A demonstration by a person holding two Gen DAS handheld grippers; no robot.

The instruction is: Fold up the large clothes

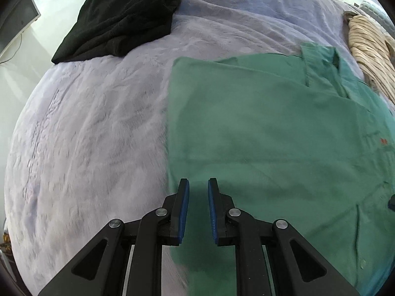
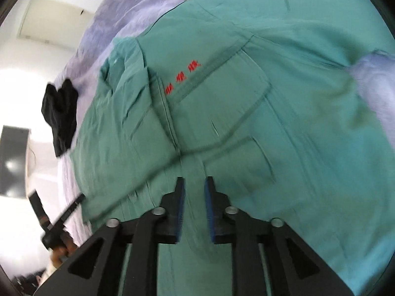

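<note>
Left gripper (image 1: 198, 185): seen nearest the lens, its blue-padded fingers (image 1: 184, 209) set a narrow gap apart with nothing between them, poised over the near left edge of the green shirt (image 1: 271, 135).
Right gripper (image 2: 193, 183): fingers likewise parted narrowly and empty, held above the shirt's front near the button placket.
Green shirt: spread across the lavender blanket (image 1: 98, 128), one side already laid inward in a straight fold; collar toward the far end, red embroidery (image 2: 182, 76) shown above a chest pocket.
Handling: judged light, soft and limp woven cloth, likely to sag and crease when lifted; hold is best taken at hem corners or along the folded edge, pinching both layers.
Surroundings: a black garment (image 1: 123, 19) and a striped beige cloth (image 1: 370, 49) lie well apart on the bed.
</note>
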